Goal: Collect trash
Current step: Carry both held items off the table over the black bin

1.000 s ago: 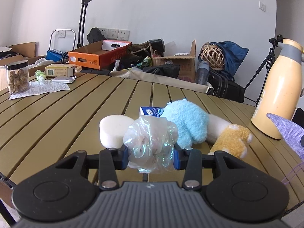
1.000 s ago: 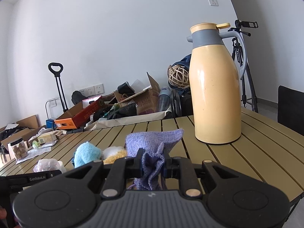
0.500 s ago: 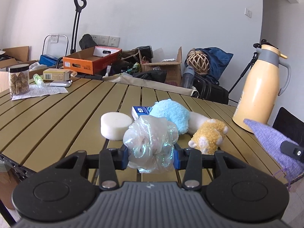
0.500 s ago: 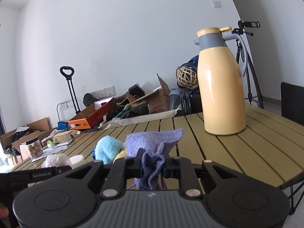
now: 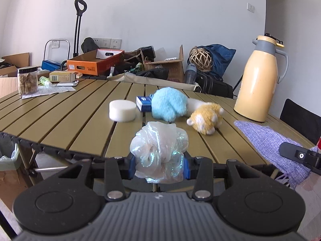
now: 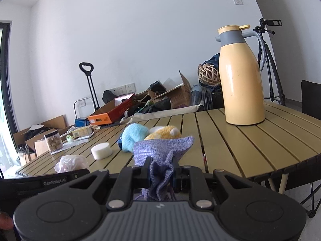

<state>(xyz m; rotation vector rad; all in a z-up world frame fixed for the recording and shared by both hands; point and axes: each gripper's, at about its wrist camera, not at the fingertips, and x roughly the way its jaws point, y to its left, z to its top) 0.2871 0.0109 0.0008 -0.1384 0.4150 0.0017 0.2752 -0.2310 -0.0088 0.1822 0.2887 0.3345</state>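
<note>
My left gripper (image 5: 159, 167) is shut on a crumpled clear plastic bag (image 5: 160, 150), held just off the near edge of the slatted table (image 5: 80, 116). The same plastic bag (image 6: 69, 162) shows at the lower left of the right wrist view, above the left gripper's body. My right gripper (image 6: 161, 172) is shut on a purple knitted cloth (image 6: 160, 150), which hangs between the pads; the purple cloth (image 5: 268, 142) also shows at the right of the left wrist view.
On the table lie a white foam disc (image 5: 122, 110), a small blue box (image 5: 143, 103), a blue plush (image 5: 168, 102), a yellow plush (image 5: 206, 118) and a yellow thermos jug (image 5: 258, 86). A jar (image 5: 27, 80) and papers sit far left. A lined bin (image 5: 9, 154) stands below the table's edge.
Both grippers have drawn back from the table with their loads; the table's near edge now shows in front of the left gripper, and the objects on it look farther away.
</note>
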